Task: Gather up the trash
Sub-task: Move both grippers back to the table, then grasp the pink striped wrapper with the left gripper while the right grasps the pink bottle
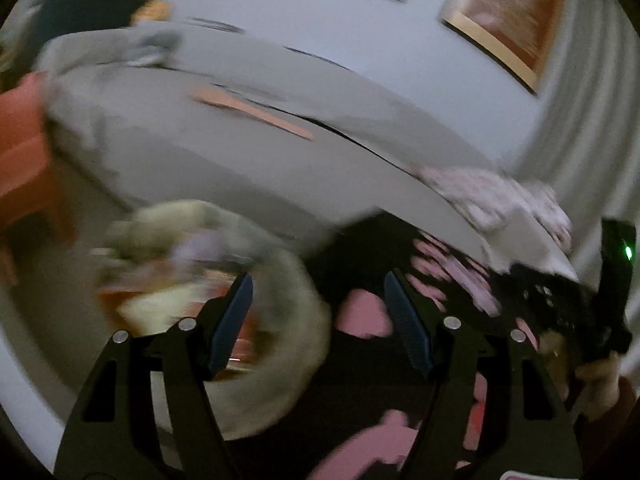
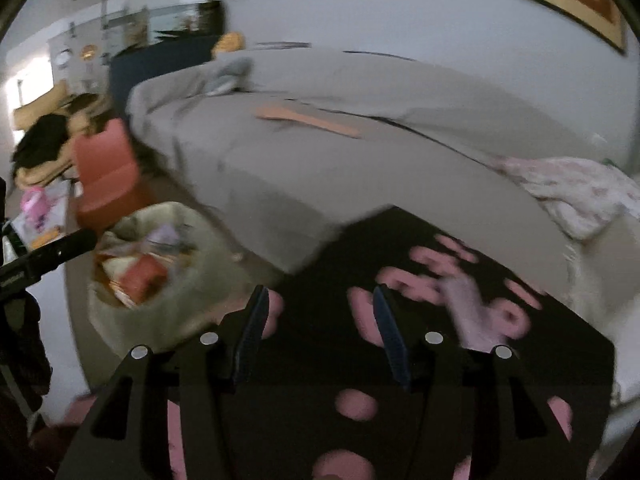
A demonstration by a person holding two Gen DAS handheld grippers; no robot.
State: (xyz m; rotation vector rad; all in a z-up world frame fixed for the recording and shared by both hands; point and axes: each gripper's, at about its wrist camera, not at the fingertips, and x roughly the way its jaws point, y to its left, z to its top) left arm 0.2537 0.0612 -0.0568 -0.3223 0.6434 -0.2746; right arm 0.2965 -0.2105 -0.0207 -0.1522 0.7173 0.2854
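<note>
Trash bag [image 1: 224, 304], pale and already stuffed with wrappers, is lying low and left of my left gripper [image 1: 318, 320] in the left wrist view; its rim is sitting just past my left finger. Jaws are standing spread, nothing between them. Below them, the black blanket with pink shapes [image 1: 360, 360] is running up to the grey sofa [image 1: 240, 152]. Blur is smearing detail.

In the right wrist view, the same bag [image 2: 160, 272] is sitting further left of my right gripper [image 2: 318, 320], near the red stool [image 2: 106, 168]. Jaws are spread and empty. A pale crumpled scrap [image 2: 472, 312], possibly trash, is lying just right of my right finger, on the blanket [image 2: 352, 360]. Judgement: left hand is nearer the bag; right hand nearer the scrap.
</note>
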